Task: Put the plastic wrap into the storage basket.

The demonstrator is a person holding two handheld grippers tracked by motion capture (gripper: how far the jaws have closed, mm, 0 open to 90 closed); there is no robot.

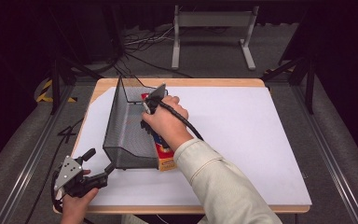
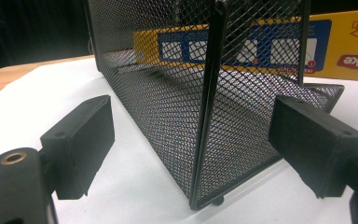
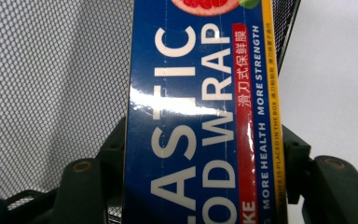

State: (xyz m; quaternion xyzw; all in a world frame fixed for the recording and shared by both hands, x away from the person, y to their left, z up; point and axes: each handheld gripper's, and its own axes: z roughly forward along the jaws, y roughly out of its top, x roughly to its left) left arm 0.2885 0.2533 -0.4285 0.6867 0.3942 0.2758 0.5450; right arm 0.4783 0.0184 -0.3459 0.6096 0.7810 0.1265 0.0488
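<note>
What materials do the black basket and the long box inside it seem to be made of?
Black mesh basket: apparently metal wire mesh on a rod frame, with a matte black coating. Plastic food wrap box: probably glossy printed cardboard; sharp folded edges and light glare show on its blue face.

White sheet [image 1: 242, 140] on wooden table [image 1: 182, 82]; metal stand [image 1: 213, 21], floor cables [image 1: 144, 39] beyond.

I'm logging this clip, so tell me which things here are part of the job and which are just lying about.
In the job:
- plastic food wrap box, clamped in the right gripper at the basket's side
- black wire mesh basket, its near corner between the open jaws of the left gripper

Lying about:
- white table mat
- grey metal stand on the floor beyond the table
- floor cables
</note>
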